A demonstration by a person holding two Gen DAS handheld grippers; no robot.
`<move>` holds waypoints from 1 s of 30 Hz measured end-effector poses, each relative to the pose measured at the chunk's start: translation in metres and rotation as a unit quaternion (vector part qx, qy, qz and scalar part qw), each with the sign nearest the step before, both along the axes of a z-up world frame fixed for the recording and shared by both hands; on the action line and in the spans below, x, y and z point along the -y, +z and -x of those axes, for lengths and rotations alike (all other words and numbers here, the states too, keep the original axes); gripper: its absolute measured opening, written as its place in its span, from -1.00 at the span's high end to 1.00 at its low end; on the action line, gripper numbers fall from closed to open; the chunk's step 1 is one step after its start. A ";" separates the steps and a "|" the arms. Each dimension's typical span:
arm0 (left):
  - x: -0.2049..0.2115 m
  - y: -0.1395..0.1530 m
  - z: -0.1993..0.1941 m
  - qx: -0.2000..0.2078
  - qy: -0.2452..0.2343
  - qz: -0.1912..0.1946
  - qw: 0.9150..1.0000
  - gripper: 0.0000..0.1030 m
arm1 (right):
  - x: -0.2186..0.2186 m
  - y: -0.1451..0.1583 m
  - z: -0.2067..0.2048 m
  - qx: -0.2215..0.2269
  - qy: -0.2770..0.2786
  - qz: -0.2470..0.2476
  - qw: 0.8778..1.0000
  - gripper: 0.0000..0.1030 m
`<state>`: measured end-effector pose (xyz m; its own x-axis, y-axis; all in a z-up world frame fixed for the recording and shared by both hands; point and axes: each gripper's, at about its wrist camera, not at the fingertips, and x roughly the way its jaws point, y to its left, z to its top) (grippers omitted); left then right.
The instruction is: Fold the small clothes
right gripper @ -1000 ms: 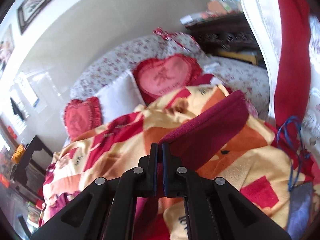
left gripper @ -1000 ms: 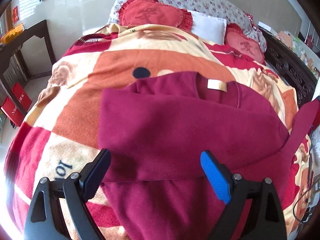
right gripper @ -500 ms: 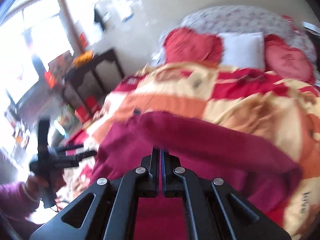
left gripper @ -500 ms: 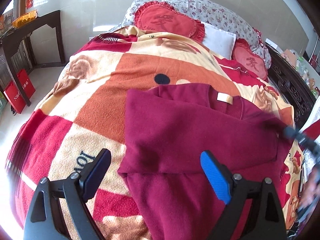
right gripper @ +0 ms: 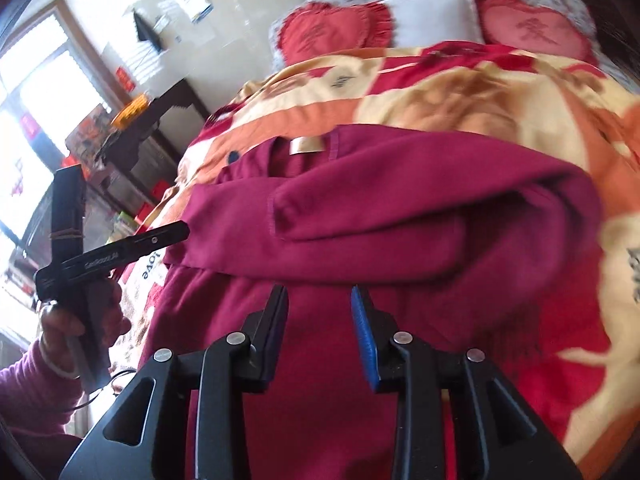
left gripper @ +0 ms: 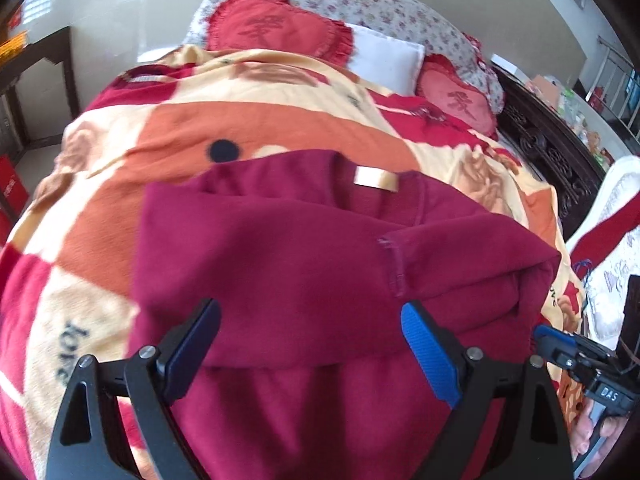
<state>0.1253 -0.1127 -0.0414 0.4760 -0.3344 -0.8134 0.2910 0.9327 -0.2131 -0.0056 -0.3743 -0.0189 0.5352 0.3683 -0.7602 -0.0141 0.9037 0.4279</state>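
Sweater: your maroon sweater lies flat on the blanket on the bed, collar toward the pillows, with both sleeves folded across the chest.
Label: a pale tag shows inside the collar.
Left gripper: your fingers stand wide apart above the sweater's lower half, nothing between them.
Right gripper: your fingers are opening, a narrow gap between them, with no cloth in it.
Left hand: it holds the left gripper's handle.

Patterned blanket on bed, heart cushions, white pillow, dark side table
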 end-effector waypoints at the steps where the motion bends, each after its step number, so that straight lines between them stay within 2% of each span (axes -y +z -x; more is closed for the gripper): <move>1: 0.011 -0.004 -0.005 -0.005 -0.007 -0.010 1.000 -0.83 | 0.007 0.000 0.005 0.001 -0.012 -0.001 1.000 0.70; 5: 0.052 -0.021 -0.024 -0.036 -0.023 -0.025 0.999 -0.79 | 0.041 -0.003 0.025 -0.005 -0.057 0.002 0.998 0.69; 7: 0.064 -0.031 -0.033 -0.054 -0.017 -0.015 0.998 -0.62 | 0.054 -0.007 0.033 -0.009 -0.071 -0.008 0.997 0.69; 10: 0.079 -0.042 -0.040 -0.068 -0.012 -0.010 0.998 0.17 | 0.064 -0.014 0.038 -0.014 -0.085 -0.021 0.996 0.69; 11: 0.084 -0.041 -0.040 -0.066 -0.021 -0.013 0.997 0.72 | 0.064 -0.015 0.038 -0.014 -0.088 -0.021 0.996 0.69; 12: 0.086 -0.039 -0.040 -0.069 -0.031 -0.007 0.997 0.85 | 0.066 -0.015 0.038 -0.013 -0.090 -0.021 0.996 0.69; 14: 0.077 -0.022 -0.035 -0.060 -0.021 0.012 0.998 0.91 | 0.067 -0.012 0.039 -0.006 -0.093 -0.022 0.995 0.69; 18: 0.037 0.038 -0.019 -0.014 -0.011 0.078 0.997 0.93 | 0.067 -0.005 0.038 0.009 -0.089 -0.017 0.996 0.69; 22: -0.011 0.085 -0.004 0.025 0.014 0.081 0.996 0.93 | 0.064 0.000 0.031 0.015 -0.083 -0.015 0.996 0.69; 26: -0.052 0.094 -0.006 0.008 0.048 0.066 0.997 0.93 | 0.046 0.003 0.021 0.018 -0.057 -0.015 0.998 0.69; 30: -0.085 0.075 -0.018 -0.010 0.108 0.042 0.993 0.93 | 0.025 0.002 0.006 0.013 -0.032 0.015 0.999 0.67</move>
